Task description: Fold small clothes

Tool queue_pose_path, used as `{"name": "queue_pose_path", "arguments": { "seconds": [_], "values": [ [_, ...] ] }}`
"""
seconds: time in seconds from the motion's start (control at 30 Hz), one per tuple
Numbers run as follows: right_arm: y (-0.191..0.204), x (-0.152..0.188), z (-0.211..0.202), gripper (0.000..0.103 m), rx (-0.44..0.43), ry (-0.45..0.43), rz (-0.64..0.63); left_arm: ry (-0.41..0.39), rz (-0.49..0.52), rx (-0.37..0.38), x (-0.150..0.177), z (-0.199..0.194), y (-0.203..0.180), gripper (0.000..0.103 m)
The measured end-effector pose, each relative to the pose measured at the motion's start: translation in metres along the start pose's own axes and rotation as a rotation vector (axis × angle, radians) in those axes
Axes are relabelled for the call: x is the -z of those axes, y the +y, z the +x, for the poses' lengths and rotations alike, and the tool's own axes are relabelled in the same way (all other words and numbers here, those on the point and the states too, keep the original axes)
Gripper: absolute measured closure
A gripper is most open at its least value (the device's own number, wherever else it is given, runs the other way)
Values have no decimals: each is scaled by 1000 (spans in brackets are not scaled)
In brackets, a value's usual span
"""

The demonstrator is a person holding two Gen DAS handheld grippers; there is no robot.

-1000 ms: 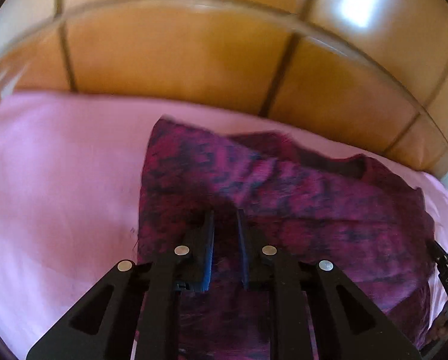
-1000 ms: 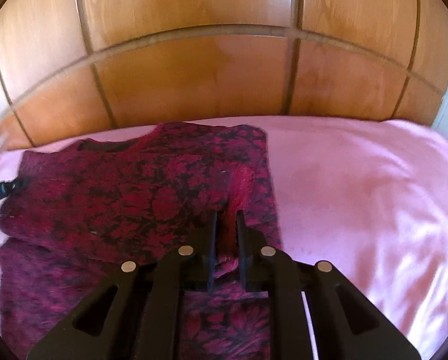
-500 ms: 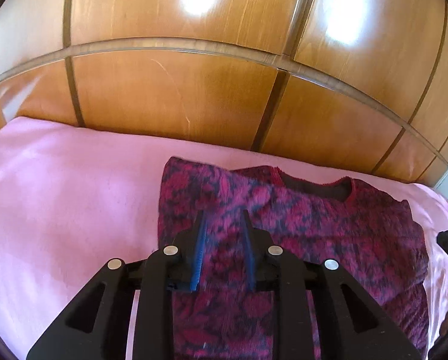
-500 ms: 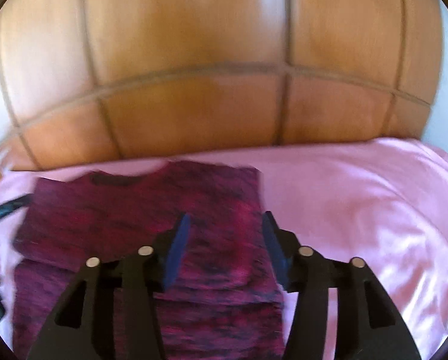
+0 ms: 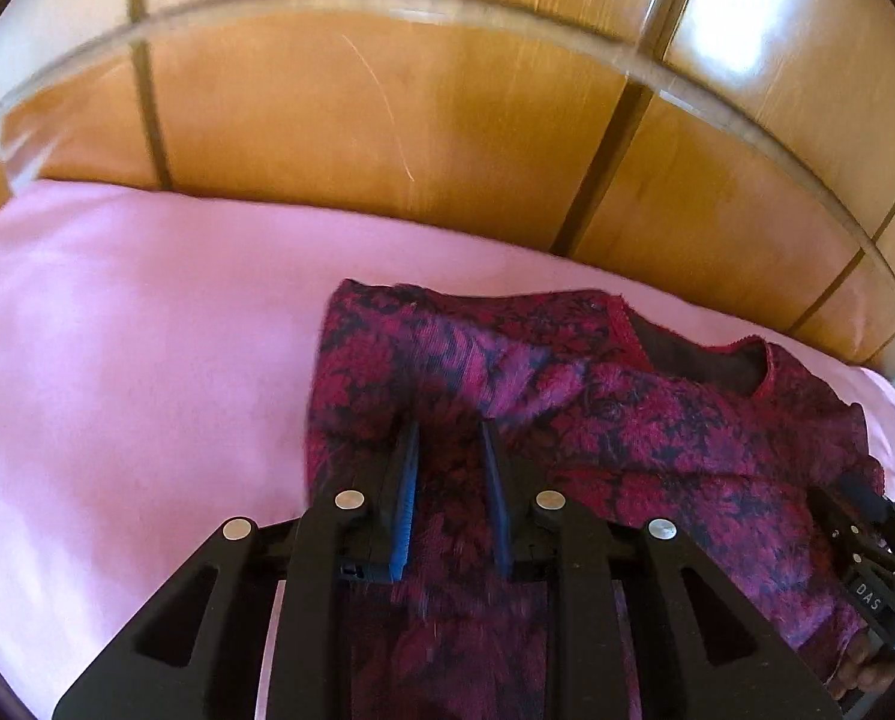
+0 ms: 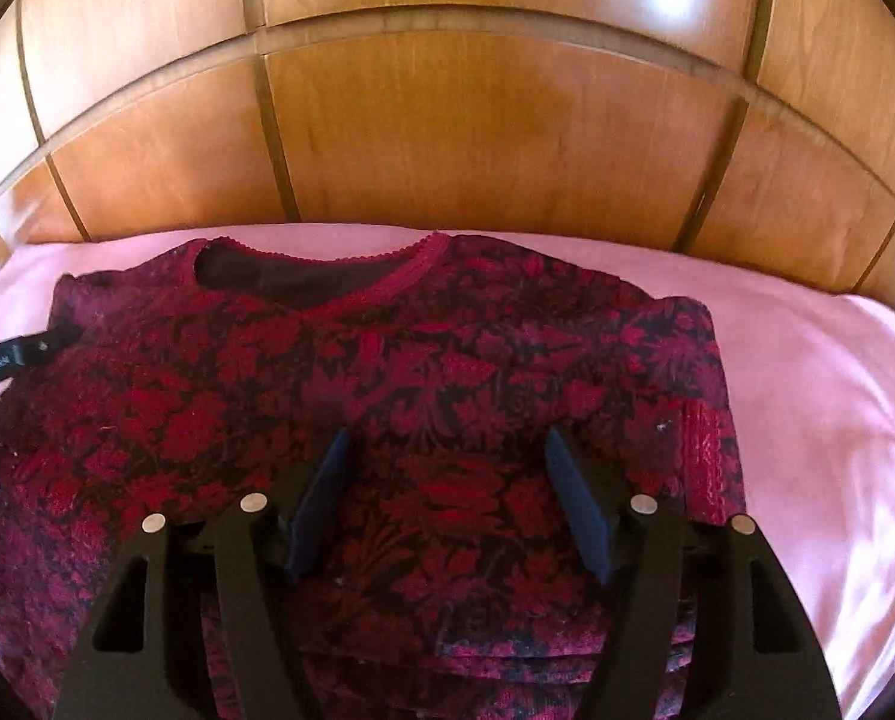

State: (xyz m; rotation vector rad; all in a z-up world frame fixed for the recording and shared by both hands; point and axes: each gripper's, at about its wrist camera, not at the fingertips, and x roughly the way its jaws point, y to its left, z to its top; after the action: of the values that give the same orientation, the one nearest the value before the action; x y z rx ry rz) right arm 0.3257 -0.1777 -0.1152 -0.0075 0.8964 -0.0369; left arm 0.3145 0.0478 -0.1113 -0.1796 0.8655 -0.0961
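A dark red and black floral sweater (image 5: 657, 432) (image 6: 447, 360) lies flat on the pink sheet, neckline toward the headboard and both sides folded inward. My left gripper (image 5: 448, 429) hovers over the sweater's left part. Its jaws stand a narrow gap apart, and I see no cloth clamped between the pads. My right gripper (image 6: 447, 438) hangs over the middle of the sweater with its jaws opening wide and only the flat cloth below them. Each gripper appears at the edge of the other's view: the right gripper (image 5: 867, 546) and the left gripper's finger (image 6: 21, 354).
The pink sheet (image 5: 135, 360) (image 6: 819, 420) stretches out on both sides of the sweater. A glossy wooden headboard (image 5: 387, 120) (image 6: 477, 138) rises right behind the neckline. Part of a hand (image 5: 861, 660) shows at the lower right.
The right gripper let go of the sweater's right fold, spread wide and shifted left over the middle. The left gripper's jaws parted slightly, with the left side lying folded in.
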Motion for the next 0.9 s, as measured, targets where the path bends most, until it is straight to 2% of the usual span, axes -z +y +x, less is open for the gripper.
{"name": "queue_pose_path", "arguments": {
  "seconds": [0.1, 0.17, 0.23, 0.3, 0.37, 0.47, 0.57, 0.6, 0.63, 0.67, 0.9],
  "values": [
    [-3, 0, -12, 36, -12, -6, 6, -60, 19, -2, 18, -33, -7, 82],
    [2, 4, -32, 33, -1, -31, -5, -77, 54, 9, 35, -50, -13, 82],
    [8, 11, -50, 31, -26, -60, -19, -85, 90, 15, 50, -59, -20, 82],
    [13, 22, -63, 28, -42, -72, -36, -80, 132, -8, 63, -60, -25, 82],
    [18, 34, -60, 27, -37, -56, -44, -52, 152, -47, 70, -49, -28, 82],
    [17, 44, -46, 26, -32, -42, -33, -60, 185, -90, 70, -47, -35, 82],
    [19, 38, -49, 26, -18, -36, -22, -66, 140, -84, 69, -64, -36, 82],
    [18, 37, -56, 24, -24, -41, -14, -72, 125, -75, 70, -71, -34, 68],
    [17, 36, -60, 23, -27, -47, -12, -85, 111, -74, 73, -80, -32, 46],
    [16, 38, -65, 21, -25, -54, -11, -112, 86, -72, 79, -90, -29, 42],
    [0, 81, -84, 18, -16, -16, -12, -160, 100, -34, 112, -134, -27, 41]
  ]
}}
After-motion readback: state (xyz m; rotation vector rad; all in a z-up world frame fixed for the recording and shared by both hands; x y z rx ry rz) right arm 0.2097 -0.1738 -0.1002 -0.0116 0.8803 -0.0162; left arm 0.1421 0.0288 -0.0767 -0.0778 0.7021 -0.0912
